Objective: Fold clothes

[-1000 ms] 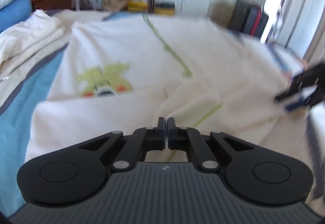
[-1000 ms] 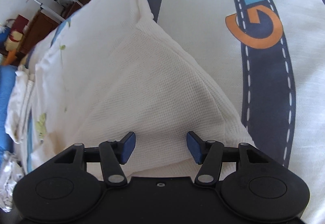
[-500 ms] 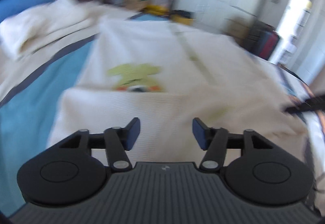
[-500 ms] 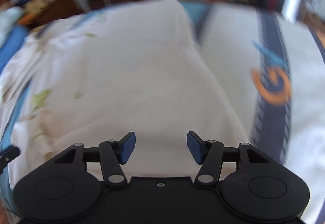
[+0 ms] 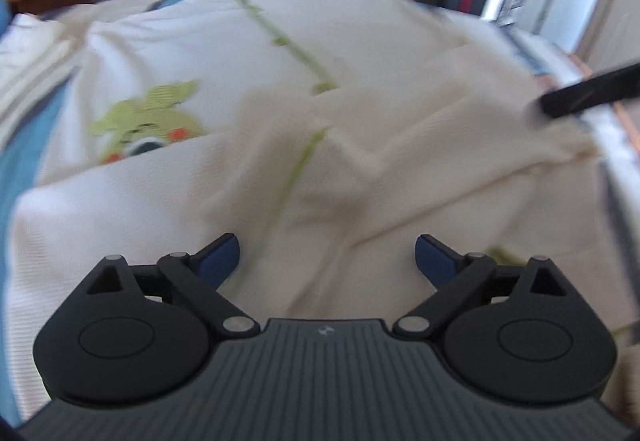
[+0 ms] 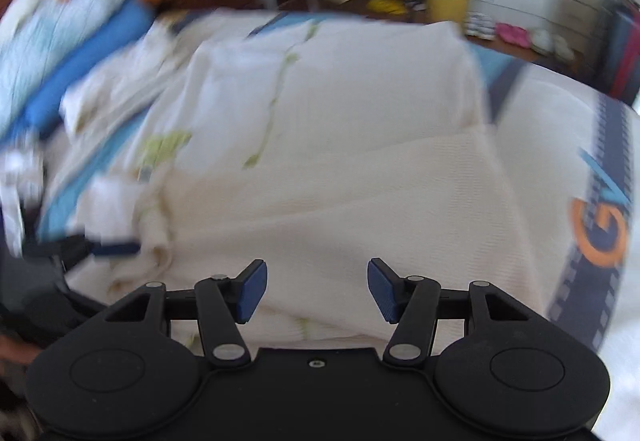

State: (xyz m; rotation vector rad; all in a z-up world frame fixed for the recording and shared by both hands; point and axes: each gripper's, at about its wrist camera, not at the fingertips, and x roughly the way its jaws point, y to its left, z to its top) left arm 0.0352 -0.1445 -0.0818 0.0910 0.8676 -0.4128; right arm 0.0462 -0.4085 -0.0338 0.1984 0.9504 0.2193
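The left gripper [image 5: 327, 257] is seen with jaws spread, just opened, nothing between them. The right gripper [image 6: 316, 289] is likewise spread and empty. Below both, a cream waffle-knit garment [image 5: 360, 169] is laid on the bed [image 6: 560, 145], long axis running away from the cameras, a green cartoon print [image 5: 148, 121] at left.

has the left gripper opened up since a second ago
Yes. The left gripper was pinched shut; its jaws have just been opening and now stand wide above the cream garment, nothing between them.
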